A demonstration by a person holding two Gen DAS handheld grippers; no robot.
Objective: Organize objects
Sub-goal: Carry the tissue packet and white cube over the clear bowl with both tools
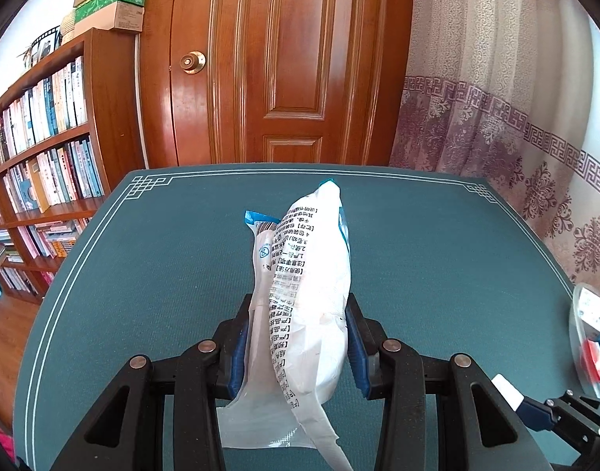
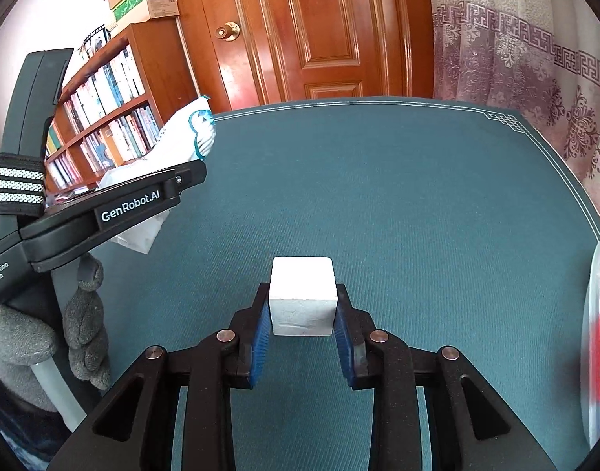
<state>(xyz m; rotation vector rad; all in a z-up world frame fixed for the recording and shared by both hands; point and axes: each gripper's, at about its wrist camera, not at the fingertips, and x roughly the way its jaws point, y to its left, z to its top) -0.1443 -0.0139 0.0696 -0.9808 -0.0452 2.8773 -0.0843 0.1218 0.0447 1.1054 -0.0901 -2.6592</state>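
My left gripper (image 1: pixel 298 310) is shut on a white plastic packet (image 1: pixel 304 290) with black print and blue edges, held above the green table mat (image 1: pixel 162 274). The packet also shows in the right wrist view (image 2: pixel 182 137), sticking out past the left gripper body (image 2: pixel 115 204). My right gripper (image 2: pixel 302 298) is shut on a white cube (image 2: pixel 302 296), held just above the mat (image 2: pixel 417 216). The right gripper's tip shows at the lower right of the left wrist view (image 1: pixel 535 408).
A clear plastic container (image 1: pixel 592 333) with red, blue and white items sits at the mat's right edge; its rim shows in the right wrist view (image 2: pixel 594 333). A bookshelf (image 1: pixel 44 137) stands left, a wooden door (image 1: pixel 280 59) behind, a curtain (image 1: pixel 496 98) right.
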